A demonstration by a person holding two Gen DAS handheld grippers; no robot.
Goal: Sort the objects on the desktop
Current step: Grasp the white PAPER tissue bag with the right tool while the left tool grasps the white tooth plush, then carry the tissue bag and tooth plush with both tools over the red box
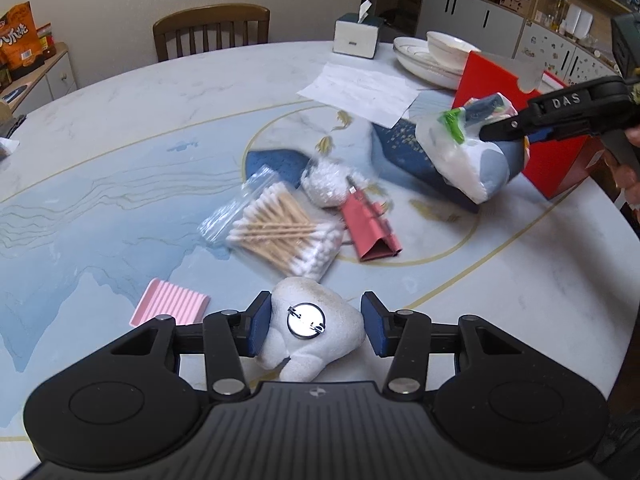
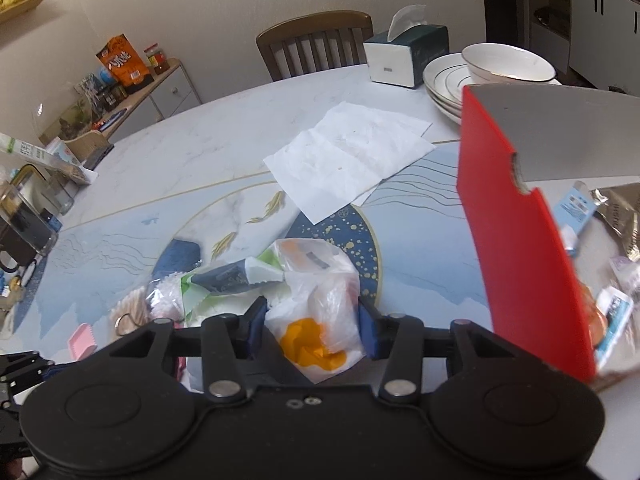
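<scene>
White tooth-shaped plush (image 1: 310, 326) sat pinched in your left gripper (image 1: 316, 320) jaws; your right gripper (image 2: 310, 330) jaws clamped the plastic bag (image 2: 316, 304). Clearing the red box (image 2: 516, 240) rim looked wise.

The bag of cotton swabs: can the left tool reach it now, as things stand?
Probably not yet. The left tool is closed on a white tooth-shaped toy, so it is occupied, though the bag of cotton swabs lies uncovered just beyond it.

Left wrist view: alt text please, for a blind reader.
The left gripper closes on a white tooth-shaped plush at the table edge. Cotton swabs and a red clip lie beyond; the right gripper lifts a plastic bag.
</scene>
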